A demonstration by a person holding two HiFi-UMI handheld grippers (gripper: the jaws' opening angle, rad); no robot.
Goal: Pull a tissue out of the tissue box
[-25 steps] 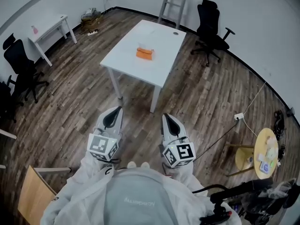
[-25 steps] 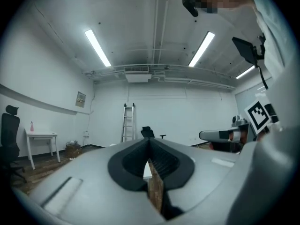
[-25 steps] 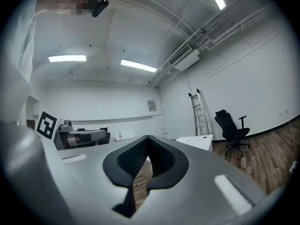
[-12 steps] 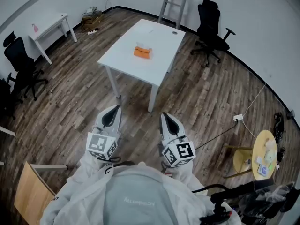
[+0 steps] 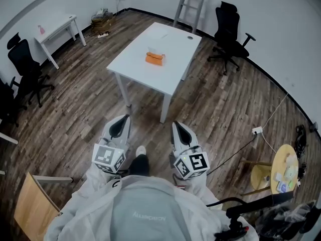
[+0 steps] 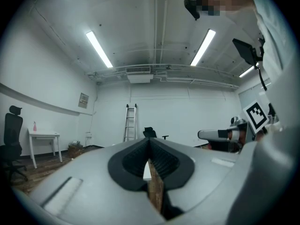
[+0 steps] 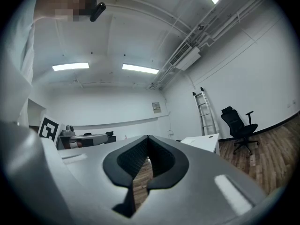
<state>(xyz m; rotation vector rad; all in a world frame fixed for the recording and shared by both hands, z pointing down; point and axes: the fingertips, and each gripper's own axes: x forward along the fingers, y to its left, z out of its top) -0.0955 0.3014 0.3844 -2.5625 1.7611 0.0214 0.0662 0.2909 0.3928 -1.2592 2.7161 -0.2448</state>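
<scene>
An orange tissue box (image 5: 155, 58) with a white tissue sticking out of its top sits near the middle of a white table (image 5: 138, 69), far ahead of me. My left gripper (image 5: 120, 125) and right gripper (image 5: 180, 131) are held side by side in front of my body, well short of the table, pointing toward it. Both are shut with nothing between the jaws. In the left gripper view the left gripper (image 6: 150, 143) has its tips meeting; the right gripper view shows the right gripper (image 7: 147, 138) the same, with the table (image 7: 202, 141) to the right.
A ladder (image 5: 191, 4) leans on the far wall. A black office chair (image 5: 229, 28) stands right of the table, another (image 5: 24, 69) at the left beside a small white desk (image 5: 56, 30). A round yellow stool-table (image 5: 284, 167) and a floor cable (image 5: 235, 149) lie at the right.
One foot has stepped forward and now shows between the two grippers. The grippers keep their pose and stay shut.
</scene>
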